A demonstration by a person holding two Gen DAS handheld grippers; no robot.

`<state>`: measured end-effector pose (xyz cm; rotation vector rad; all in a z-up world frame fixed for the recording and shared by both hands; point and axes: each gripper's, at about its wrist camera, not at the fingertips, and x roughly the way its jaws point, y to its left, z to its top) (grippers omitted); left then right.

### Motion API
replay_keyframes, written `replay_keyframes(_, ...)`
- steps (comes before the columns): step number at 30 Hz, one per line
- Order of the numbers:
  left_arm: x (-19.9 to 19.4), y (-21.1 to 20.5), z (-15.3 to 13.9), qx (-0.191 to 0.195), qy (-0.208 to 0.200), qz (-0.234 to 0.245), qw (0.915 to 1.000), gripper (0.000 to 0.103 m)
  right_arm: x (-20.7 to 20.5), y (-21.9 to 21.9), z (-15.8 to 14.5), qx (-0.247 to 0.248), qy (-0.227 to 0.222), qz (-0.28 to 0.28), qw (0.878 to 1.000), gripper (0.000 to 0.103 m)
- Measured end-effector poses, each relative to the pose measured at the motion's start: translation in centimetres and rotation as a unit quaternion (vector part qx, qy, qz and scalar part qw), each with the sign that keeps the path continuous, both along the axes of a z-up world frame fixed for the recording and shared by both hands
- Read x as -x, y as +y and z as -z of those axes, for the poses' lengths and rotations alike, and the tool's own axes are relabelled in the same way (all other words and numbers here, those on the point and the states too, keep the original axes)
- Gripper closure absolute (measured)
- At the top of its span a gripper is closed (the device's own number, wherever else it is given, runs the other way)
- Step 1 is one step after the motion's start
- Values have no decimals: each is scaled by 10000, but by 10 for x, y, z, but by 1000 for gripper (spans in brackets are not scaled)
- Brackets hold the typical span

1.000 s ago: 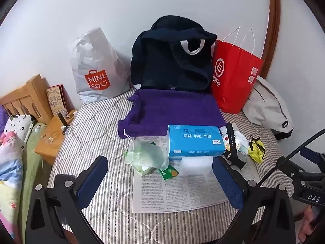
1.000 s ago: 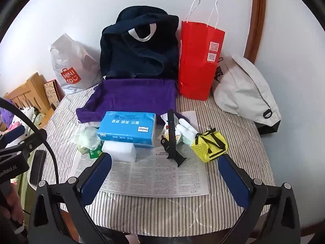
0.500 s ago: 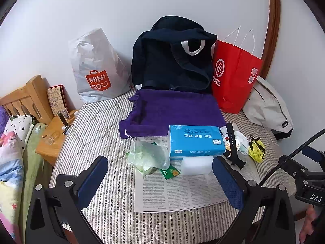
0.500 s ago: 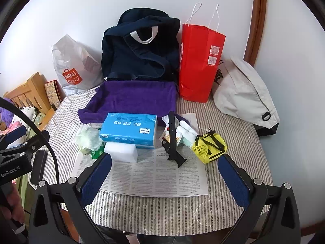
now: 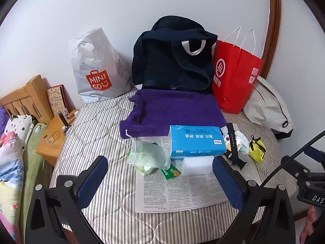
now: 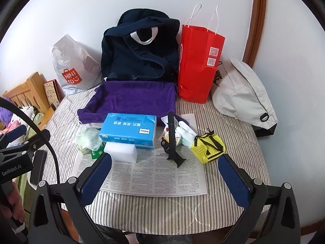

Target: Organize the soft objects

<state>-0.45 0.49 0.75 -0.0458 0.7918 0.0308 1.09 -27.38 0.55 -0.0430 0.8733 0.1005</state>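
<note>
We hold the left gripper (image 5: 160, 181) and the right gripper (image 6: 164, 174) above the near edge of the table (image 6: 239, 134), both spread wide with nothing between their blue pads, touching nothing. Just beyond them a newspaper (image 6: 154, 174) lies flat on the striped cover. At its far edge sit a white sponge (image 6: 121, 151), a blue tissue box (image 6: 129, 130) resting partly on it, a clear bag of green stuff (image 5: 149, 154) toward the left edge, a black watch strap (image 6: 172, 140) and a yellow mesh pouch (image 6: 208, 147) toward the right. Farther back lies a purple towel (image 6: 134, 99), then a navy bag (image 6: 142, 50) and a red paper bag (image 6: 198, 65) against the wall.
</note>
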Motion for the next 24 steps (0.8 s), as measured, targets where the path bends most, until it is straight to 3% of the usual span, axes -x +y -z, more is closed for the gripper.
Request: replay_keyframes(24,1,1,2,-1,7,-19,10000,0,5,2,-3,8,-50,-19,10000,0)
